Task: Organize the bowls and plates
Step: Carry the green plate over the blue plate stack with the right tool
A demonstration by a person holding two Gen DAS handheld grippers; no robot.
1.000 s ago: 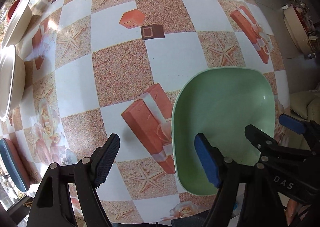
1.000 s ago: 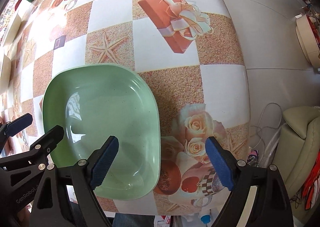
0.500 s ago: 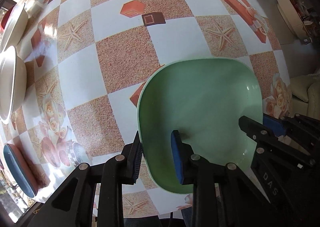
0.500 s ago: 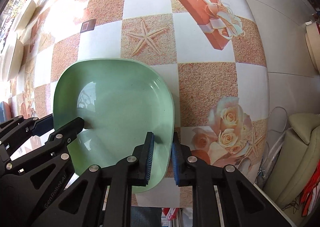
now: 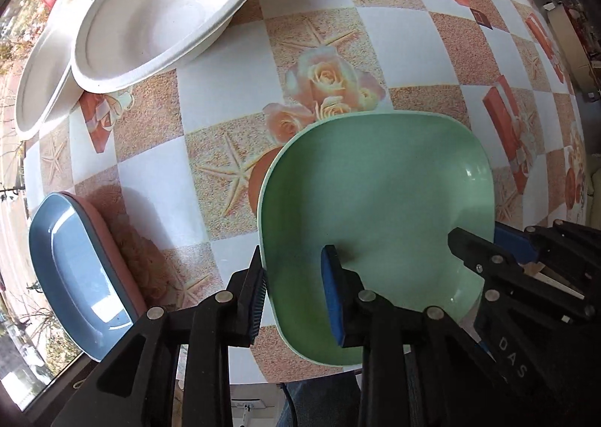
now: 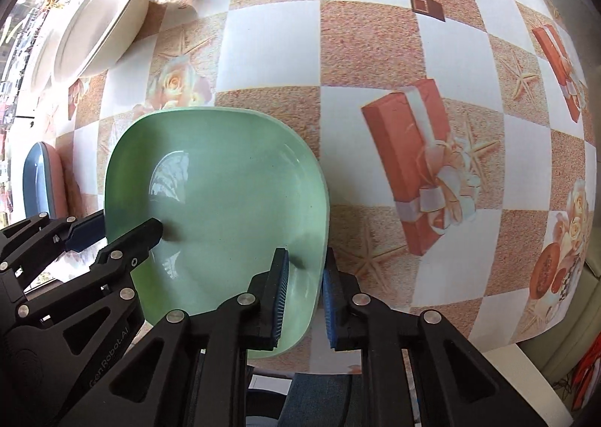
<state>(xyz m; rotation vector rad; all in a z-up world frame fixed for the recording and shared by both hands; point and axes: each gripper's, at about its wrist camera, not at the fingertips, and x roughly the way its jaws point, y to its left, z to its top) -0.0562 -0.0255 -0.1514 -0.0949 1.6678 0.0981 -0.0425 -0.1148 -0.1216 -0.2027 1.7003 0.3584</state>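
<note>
With each hand-held gripper, left (image 5: 293,293) and right (image 6: 303,293), pinching only the green plate's (image 5: 375,209) thin rim (opposite sides), uneven motion could twist it loose.

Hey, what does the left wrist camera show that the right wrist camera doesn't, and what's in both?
Only the left wrist view shows the open inside of the white bowl and the left tongs head-on, clamped on the green plate's left rim. Only the right wrist view shows the big gift-box print nearby and the right tongs head-on, clamped on the plate's right rim. Both show the green plate gripped from both sides, the blue plate stacked on a pink one, and the checkered tablecloth.
</note>
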